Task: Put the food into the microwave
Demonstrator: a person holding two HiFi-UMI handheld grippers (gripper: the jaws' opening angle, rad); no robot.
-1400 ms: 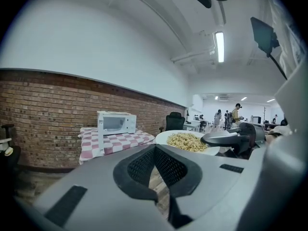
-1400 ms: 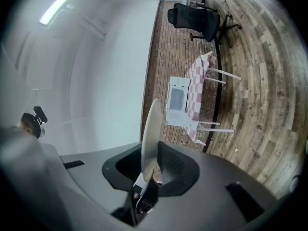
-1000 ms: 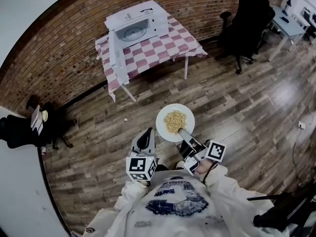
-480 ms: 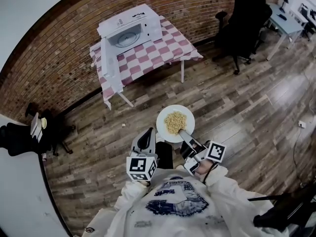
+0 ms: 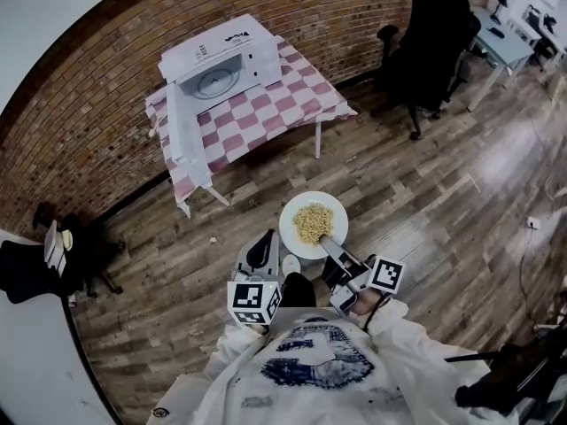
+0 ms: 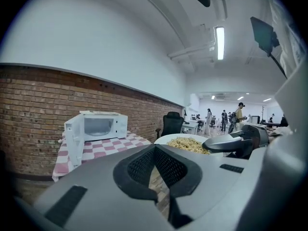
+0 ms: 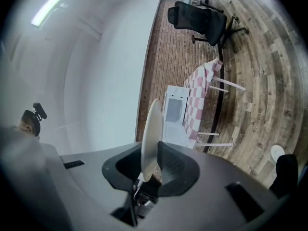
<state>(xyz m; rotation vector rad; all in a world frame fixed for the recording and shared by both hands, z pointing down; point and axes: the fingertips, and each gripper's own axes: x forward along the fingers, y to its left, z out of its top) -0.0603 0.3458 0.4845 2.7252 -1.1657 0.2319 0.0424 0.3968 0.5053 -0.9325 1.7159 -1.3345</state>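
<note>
Wooden plank floor (image 5: 425,193) runs up to a red brick wall (image 5: 89,104), where a worktop in a red-and-white checked cloth (image 5: 292,96) carries a white microwave (image 5: 221,56) with its door swung open. The right gripper (image 5: 330,244) has its fingers clamped on the rim of a round white plate (image 5: 297,237) of pale noodles (image 5: 313,221), held level over the floor, well apart from the worktop. The left gripper (image 5: 261,248) is beside it, fingers closed and empty.

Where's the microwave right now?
In the head view the microwave stands at the upper left, door open, on the checkered table by the brick wall, beyond the plate of noodles.
</note>
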